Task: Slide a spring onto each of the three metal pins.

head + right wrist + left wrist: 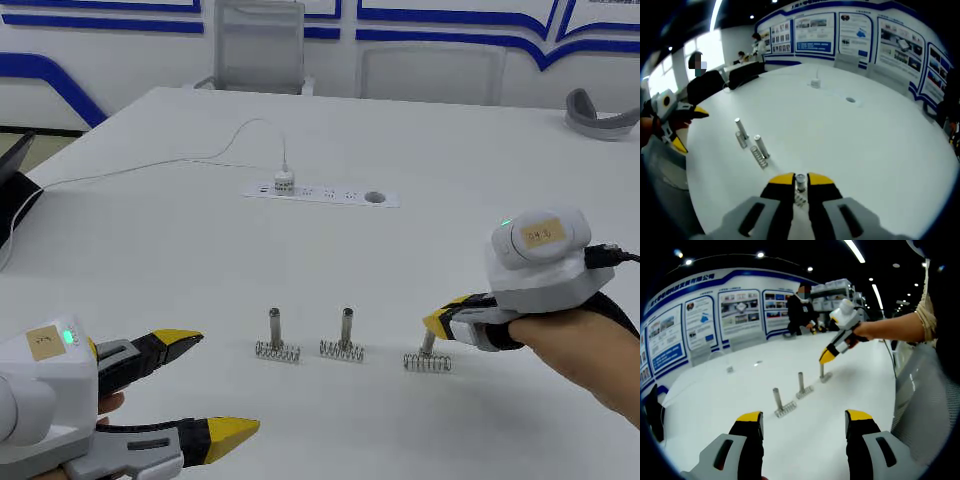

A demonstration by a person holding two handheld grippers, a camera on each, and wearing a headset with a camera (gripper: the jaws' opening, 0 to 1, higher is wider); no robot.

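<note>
Three upright metal pins stand in a row on the white table: left pin [274,327], middle pin [346,326], right pin [428,343]. A small spring lies flat at the foot of each: [277,351], [341,350], [427,363]. My right gripper [437,322] is shut on the top of the right pin [800,180], its yellow tips pressed against both sides, with that pin's spring [799,199] just below. My left gripper [215,385] hovers open near the table's front left, short of the left pin [777,398], with nothing between its fingers.
A white power strip [320,193] with a plugged-in charger [284,181] and its cable lies further back on the table. A grey curved object [600,115] rests at the far right edge, a dark item [15,190] at the left edge. Chairs stand behind the table.
</note>
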